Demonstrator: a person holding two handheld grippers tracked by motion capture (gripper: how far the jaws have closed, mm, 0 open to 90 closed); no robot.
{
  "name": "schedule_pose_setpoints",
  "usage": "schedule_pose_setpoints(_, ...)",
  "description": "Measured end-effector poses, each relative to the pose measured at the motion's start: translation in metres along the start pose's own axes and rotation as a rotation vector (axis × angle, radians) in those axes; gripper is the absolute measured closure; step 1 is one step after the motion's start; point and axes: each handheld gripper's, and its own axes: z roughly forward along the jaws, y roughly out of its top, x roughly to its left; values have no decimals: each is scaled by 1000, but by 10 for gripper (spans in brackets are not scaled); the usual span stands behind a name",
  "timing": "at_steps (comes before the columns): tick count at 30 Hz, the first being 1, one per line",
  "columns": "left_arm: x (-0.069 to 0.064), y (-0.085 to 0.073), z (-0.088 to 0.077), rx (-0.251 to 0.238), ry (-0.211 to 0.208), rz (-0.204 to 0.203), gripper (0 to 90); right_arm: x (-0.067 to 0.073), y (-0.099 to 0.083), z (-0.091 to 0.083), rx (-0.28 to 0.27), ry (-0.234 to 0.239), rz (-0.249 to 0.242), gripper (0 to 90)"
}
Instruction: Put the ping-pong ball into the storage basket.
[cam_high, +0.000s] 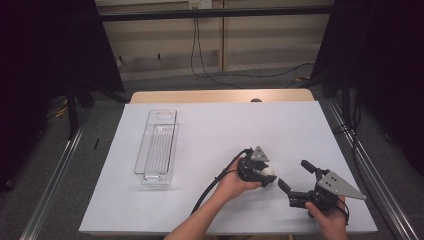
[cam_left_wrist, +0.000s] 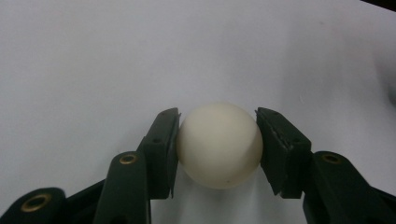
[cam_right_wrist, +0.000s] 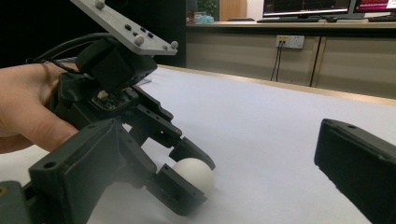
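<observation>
Your left gripper (cam_high: 265, 176) has its two jaws squeezed on one white ball (cam_high: 269, 171), and the ball sits on the white table cover (cam_high: 300, 130). Your right gripper (cam_high: 291, 176) is just beside it, jaws spread wide with nothing between them. Nothing stands in the way of either one. One clear plastic tray (cam_high: 157, 146) lies well off to the far side of your left gripper, away from the right one. The left gripper view shows both pads (cam_left_wrist: 164, 149) touching the ball's (cam_left_wrist: 219, 144) sides. The right gripper view shows the ball (cam_right_wrist: 194, 173) resting low on the cover, with your hand (cam_right_wrist: 23, 112) behind the left gripper.
</observation>
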Motion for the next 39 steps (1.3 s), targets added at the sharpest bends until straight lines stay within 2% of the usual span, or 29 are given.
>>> schedule_pose_setpoints(2, 0, 0, -2, -11, -3, 0, 511, 0, 0, 0, -2, -3, -2, 0)
schedule_pose_setpoints(3, 0, 1, -6, 13, 5, 2, 511, 0, 0, 0, -2, -1, -5, 0)
schedule_pose_setpoints(4, 0, 0, -5, -19, -3, -4, 511, 0, 0, 0, -3, -4, -4, 0)
schedule_pose_setpoints(5, 0, 1, -8, -7, 5, 0, 511, 0, 0, 0, 0, -2, -7, 1)
schedule_pose_setpoints(8, 3, 2, -13, -17, 4, -2, 511, 1, 0, 1, 0, 2, -5, 1)
schedule_pose_setpoints(9, 3, 2, -16, -3, 12, -4, 511, 1, 0, 1, 4, 3, -5, 1)
schedule_pose_setpoints(10, 4, 1, -16, -29, 1, -9, 511, 1, 0, 1, 3, 1, -5, 1)
schedule_pose_setpoints(16, 6, 1, -24, -19, 13, -23, 511, 1, 0, 2, 5, 0, -4, 1)
schedule_pose_setpoints(20, 8, -1, -29, -48, 8, -33, 511, 1, 0, 1, 3, -1, -3, 1)
schedule_pose_setpoints(21, 8, -1, -31, -37, 20, -35, 511, 1, 0, 2, 4, -1, -4, 1)
schedule_pose_setpoints(22, 9, -2, -31, -49, 15, -37, 511, 1, 0, 2, 2, -2, -7, 1)
schedule_pose_setpoints(23, 9, -2, -34, -32, 20, -39, 511, 1, 0, 2, 5, 1, -9, 1)
schedule_pose_setpoints(25, 10, -2, -37, -34, 25, -37, 511, 1, -1, 2, 4, 2, -11, 1)
schedule_pose_setpoints(26, 10, -3, -37, -53, 19, -41, 511, 1, 0, 3, 3, -2, -7, 1)
schedule_pose_setpoints(27, 11, -2, -39, -36, 29, -37, 511, 1, 0, 3, 4, -1, -8, 1)
schedule_pose_setpoints(28, 11, -3, -40, -49, 22, -49, 511, 1, 0, 3, 4, 0, -9, 1)
schedule_pose_setpoints(33, 12, -4, -46, -31, 37, -47, 511, 1, -1, 3, 5, -2, -9, 1)
schedule_pose_setpoints(39, 14, -8, -51, -55, 44, -62, 511, 1, -1, 3, 6, -1, -8, 1)
